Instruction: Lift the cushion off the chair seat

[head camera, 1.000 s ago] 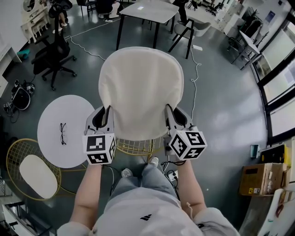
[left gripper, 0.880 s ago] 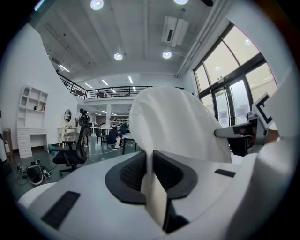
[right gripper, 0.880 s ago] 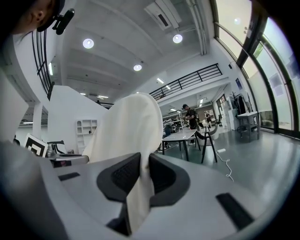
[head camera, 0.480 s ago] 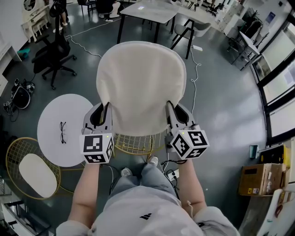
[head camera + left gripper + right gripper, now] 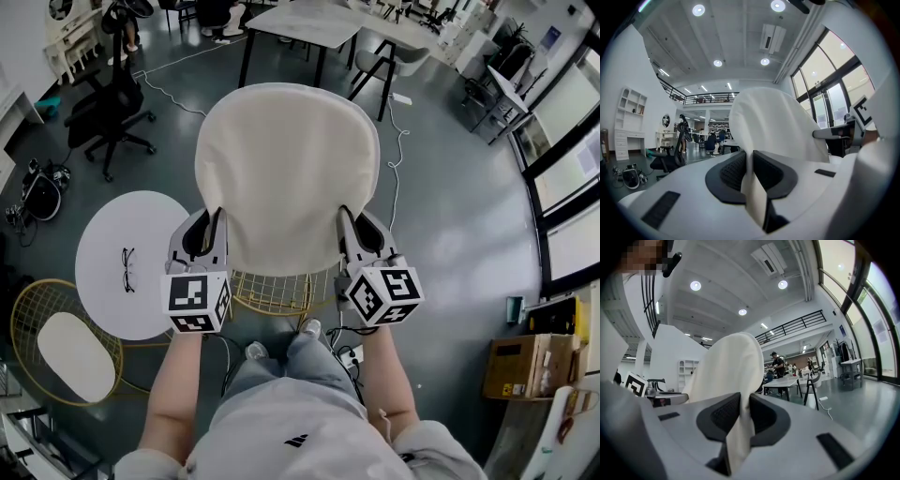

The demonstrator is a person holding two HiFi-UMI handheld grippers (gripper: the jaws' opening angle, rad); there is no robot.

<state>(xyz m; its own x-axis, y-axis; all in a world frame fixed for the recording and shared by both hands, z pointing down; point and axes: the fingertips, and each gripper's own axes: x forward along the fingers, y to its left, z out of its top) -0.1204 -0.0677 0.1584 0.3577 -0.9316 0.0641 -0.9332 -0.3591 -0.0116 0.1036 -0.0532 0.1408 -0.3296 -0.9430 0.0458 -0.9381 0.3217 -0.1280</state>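
The smooth, rounded cream fabric cushion point(image 5: 286, 178) is held above the gold wire chair seat point(image 5: 277, 292). The fingers of the left gripper point(image 5: 216, 230) and the right gripper point(image 5: 345, 227) are clamped on its two lower edges. To the left stand one round white counter point(image 5: 112, 234) bearing black spectacles point(image 5: 127, 270) and a second gold wire chair point(image 5: 23, 319).
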